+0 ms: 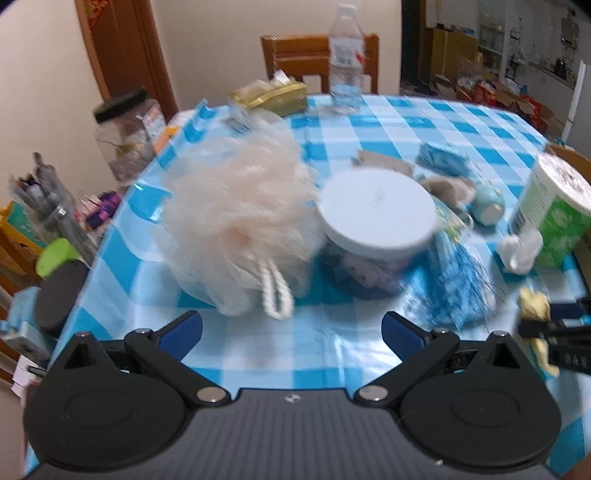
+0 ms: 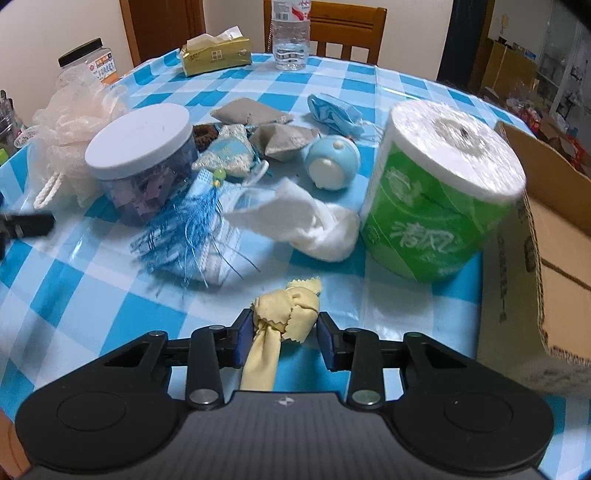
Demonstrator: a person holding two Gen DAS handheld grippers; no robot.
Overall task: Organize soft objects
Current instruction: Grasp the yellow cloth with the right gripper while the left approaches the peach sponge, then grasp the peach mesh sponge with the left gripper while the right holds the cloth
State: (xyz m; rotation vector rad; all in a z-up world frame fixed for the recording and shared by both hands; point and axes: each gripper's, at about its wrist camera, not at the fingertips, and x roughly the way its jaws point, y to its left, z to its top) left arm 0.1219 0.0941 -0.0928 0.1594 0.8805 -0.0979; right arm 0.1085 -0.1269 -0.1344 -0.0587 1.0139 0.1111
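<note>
My right gripper (image 2: 282,332) is shut on a crumpled yellow cloth (image 2: 295,302) just above the checked tablecloth (image 2: 92,302); the cloth's tail hangs down past the left pad. In the left wrist view that gripper (image 1: 546,328) and the yellow cloth (image 1: 533,306) sit at the right edge. My left gripper (image 1: 291,328) stands open with nothing between its fingers, just short of a cream mesh bath pouf (image 1: 236,221) with a rope loop. A blue tasselled fabric (image 2: 184,229), a white cloth (image 2: 317,225), grey pouches (image 2: 247,110) and a blue face mask (image 2: 332,110) lie further back.
A white-lidded jar (image 2: 140,147) stands next to the pouf. A green-wrapped paper roll (image 2: 443,184) and an open cardboard box (image 2: 554,221) are at the right. A blue round toy (image 2: 332,162), tissue pack (image 2: 216,55), water bottle (image 2: 291,33) and black-lidded jar (image 2: 85,62) stand behind.
</note>
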